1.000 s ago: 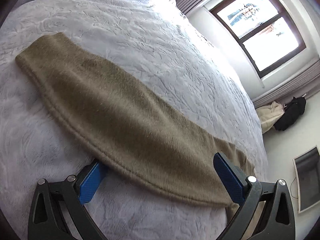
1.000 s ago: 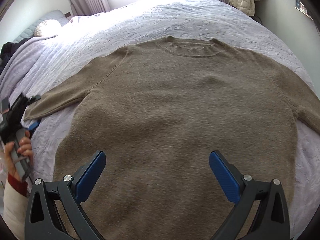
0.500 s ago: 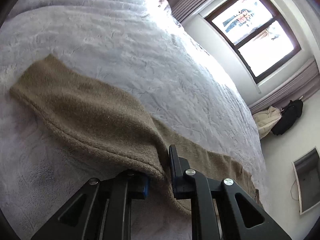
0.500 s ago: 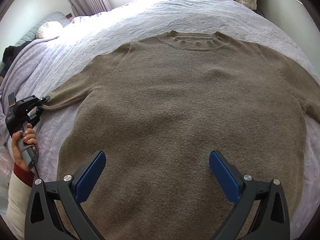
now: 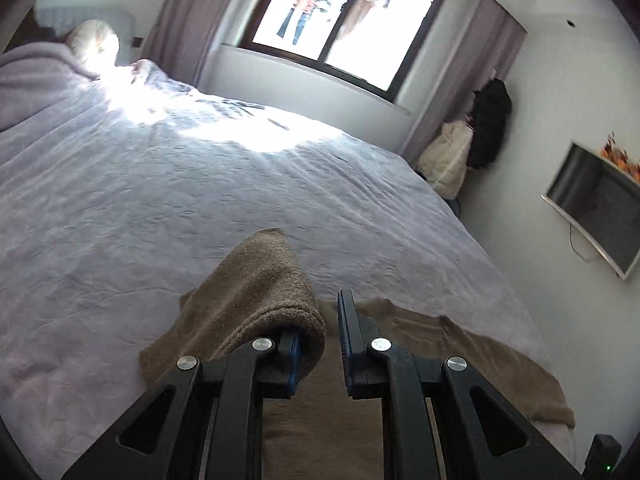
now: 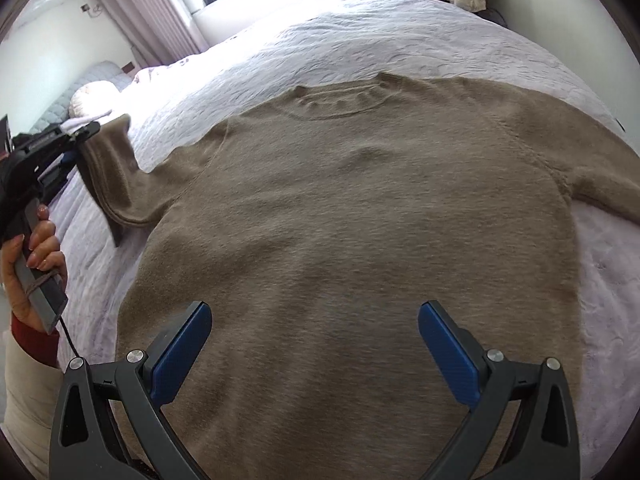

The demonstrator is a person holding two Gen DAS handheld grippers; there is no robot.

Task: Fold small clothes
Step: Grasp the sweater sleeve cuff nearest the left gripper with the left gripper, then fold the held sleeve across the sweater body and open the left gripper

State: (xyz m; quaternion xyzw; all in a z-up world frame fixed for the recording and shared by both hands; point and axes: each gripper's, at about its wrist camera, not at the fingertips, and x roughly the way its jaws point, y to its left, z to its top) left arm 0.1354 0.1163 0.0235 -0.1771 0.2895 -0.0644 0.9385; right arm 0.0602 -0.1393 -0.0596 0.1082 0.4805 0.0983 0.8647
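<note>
- The brown sweater [image 6: 360, 220] lies front-up and spread flat on the pale bedspread [image 6: 400, 48], neckline toward the window [image 5: 344, 20]; its body is not folded yet
- One sleeve [image 6: 116, 176] is lifted off the bed at its cuff end, which looks like the start of the first fold, bringing it in over the chest
- Still to do, by my reading: lay this sleeve across, do the other sleeve [image 6: 600, 188], then fold the body
- The left gripper [image 5: 332, 340] has its jaws nearly together, pinching the sleeve, whose knit drapes over one finger [image 5: 292, 356]
- The right gripper [image 6: 316, 352] hangs above the lower body of the sweater, jaws spread wide, holding nothing
- A hand [image 6: 28, 248] grips the left tool's handle at the bedside
</note>
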